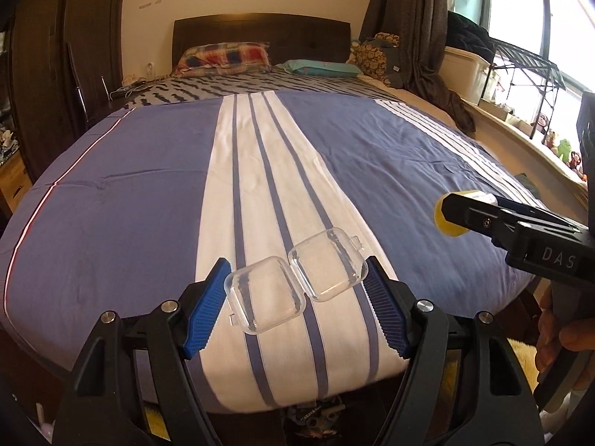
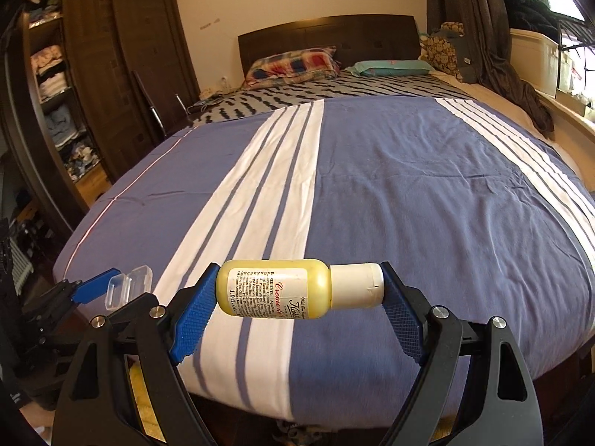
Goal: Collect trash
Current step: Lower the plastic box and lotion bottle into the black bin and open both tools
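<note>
A clear plastic case (image 1: 267,297), hinged open into two flat halves, hangs over the foot of the bed (image 1: 130,193). My left gripper (image 1: 296,265) is shut on it, one blue pad against each outer end. In the right wrist view the same case (image 2: 128,284) shows at lower left in the left gripper (image 2: 108,290). A small yellow lotion bottle (image 2: 275,288) with a white cap lies crosswise in my right gripper (image 2: 299,267), which is shut on its base and cap. From the left wrist view, the bottle's yellow base (image 1: 448,221) peeks out beside the right gripper's finger (image 1: 483,219).
The blue-and-white striped duvet (image 2: 390,186) covers the bed, with a plaid pillow (image 2: 293,61) and a teal pillow (image 2: 390,66) at the headboard. A dark wardrobe (image 2: 111,74) stands left. Curtains (image 1: 412,37), a black rack (image 1: 528,70) and a cluttered windowsill (image 1: 550,137) line the right side.
</note>
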`<action>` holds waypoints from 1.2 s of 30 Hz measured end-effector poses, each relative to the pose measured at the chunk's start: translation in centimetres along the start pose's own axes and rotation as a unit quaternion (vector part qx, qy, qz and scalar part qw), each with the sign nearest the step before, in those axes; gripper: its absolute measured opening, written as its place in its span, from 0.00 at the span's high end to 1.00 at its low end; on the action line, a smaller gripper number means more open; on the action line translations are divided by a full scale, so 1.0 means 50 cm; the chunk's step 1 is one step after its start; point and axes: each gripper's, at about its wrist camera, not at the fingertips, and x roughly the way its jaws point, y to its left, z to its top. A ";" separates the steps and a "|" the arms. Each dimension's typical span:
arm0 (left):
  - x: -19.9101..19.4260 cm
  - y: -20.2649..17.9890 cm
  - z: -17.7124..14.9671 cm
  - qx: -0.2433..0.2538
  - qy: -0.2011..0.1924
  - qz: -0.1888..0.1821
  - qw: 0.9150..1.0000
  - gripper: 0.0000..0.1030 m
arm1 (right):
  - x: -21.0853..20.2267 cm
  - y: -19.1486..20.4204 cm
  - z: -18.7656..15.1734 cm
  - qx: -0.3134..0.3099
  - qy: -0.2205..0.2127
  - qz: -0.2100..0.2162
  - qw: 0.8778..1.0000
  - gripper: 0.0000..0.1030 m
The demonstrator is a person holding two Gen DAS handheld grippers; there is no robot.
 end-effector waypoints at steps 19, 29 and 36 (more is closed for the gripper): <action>-0.008 -0.008 -0.259 0.020 0.094 0.007 0.995 0.33 | -0.024 0.012 -0.256 0.006 0.081 0.028 0.996 0.19; 0.097 -0.038 -0.370 0.036 0.181 -0.028 0.982 0.33 | 0.070 0.001 -0.384 0.011 0.173 0.013 0.985 0.19; 0.179 -0.027 -0.424 0.016 0.242 -0.047 0.969 0.33 | 0.139 -0.012 -0.439 0.025 0.225 0.005 0.974 0.19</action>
